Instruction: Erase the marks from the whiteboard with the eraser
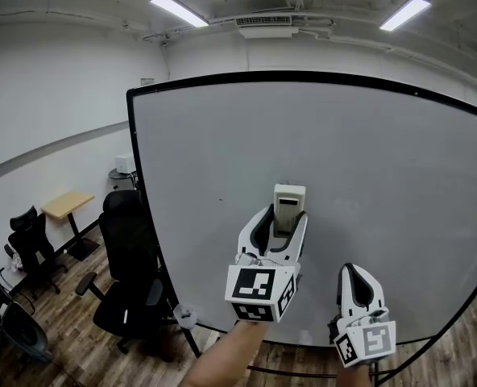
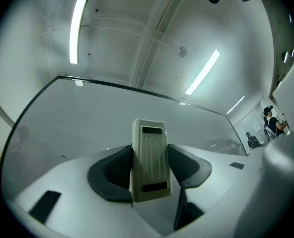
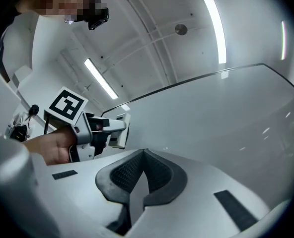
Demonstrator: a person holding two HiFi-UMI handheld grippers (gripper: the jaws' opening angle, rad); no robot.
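Well off to the left of both grippers' fingers, a small wooden table [image 1: 68, 204] and black office chairs [image 1: 130, 285] stand on the wood floor [image 1: 69, 357] beside the whiteboard [image 1: 367, 160], a large dark-framed board that fills the space ahead of the fingers. A tiny dark speck [image 1: 220, 199] sits on the board's grey surface, left of the left gripper's fingers and a little above them; the rest of the surface around the fingers looks clean. The left gripper [image 1: 281, 226], held up in front of the board on a bare forearm [image 1: 226, 353], has its two dark-padded fingers [image 2: 118, 168] clamped on the eraser [image 2: 149, 162], one against each long side. The pale, ribbed eraser stands upright between them, its upper end rising past the fingertips toward the board; whether it touches the surface cannot be told. To the right of those fingers and lower, the right gripper [image 1: 358, 287] is held near the board's bottom edge. Its own view shows its fingers [image 3: 159, 175] closed together at the tips with nothing between them, and the left gripper [image 3: 100, 130] with the eraser [image 3: 120, 131] up to their left, under strip lights [image 3: 101, 79] on the ceiling
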